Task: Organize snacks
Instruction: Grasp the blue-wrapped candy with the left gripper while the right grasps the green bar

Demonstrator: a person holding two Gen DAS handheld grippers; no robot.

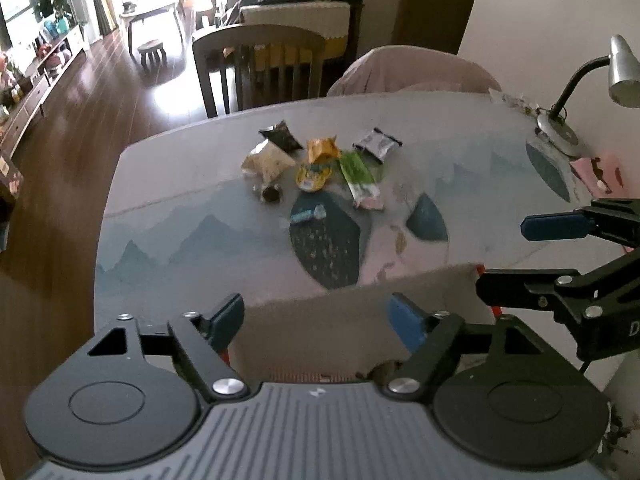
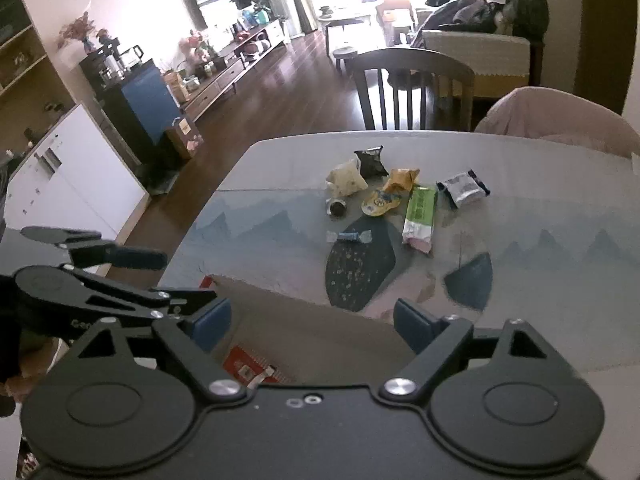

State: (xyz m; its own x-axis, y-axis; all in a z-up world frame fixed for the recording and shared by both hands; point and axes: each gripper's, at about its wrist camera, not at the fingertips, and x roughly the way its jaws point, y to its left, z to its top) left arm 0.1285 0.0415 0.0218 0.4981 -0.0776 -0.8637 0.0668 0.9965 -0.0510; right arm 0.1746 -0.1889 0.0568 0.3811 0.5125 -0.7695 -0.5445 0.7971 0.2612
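My left tongs [image 1: 316,320] and right tongs [image 2: 312,324] both gape apart, nothing between them, over a brown cardboard box flap [image 1: 320,332]. Beyond, eight small snack packets [image 1: 316,160] lie clustered mid-table on the blue mountain-print tablecloth [image 1: 180,240]; their labels are unreadable.

We count seven snack packets [image 1: 316,168] clustered near the far edge of the table [image 1: 200,240], one lamp [image 1: 560,128] at its right corner, and two chairs [image 1: 260,68].
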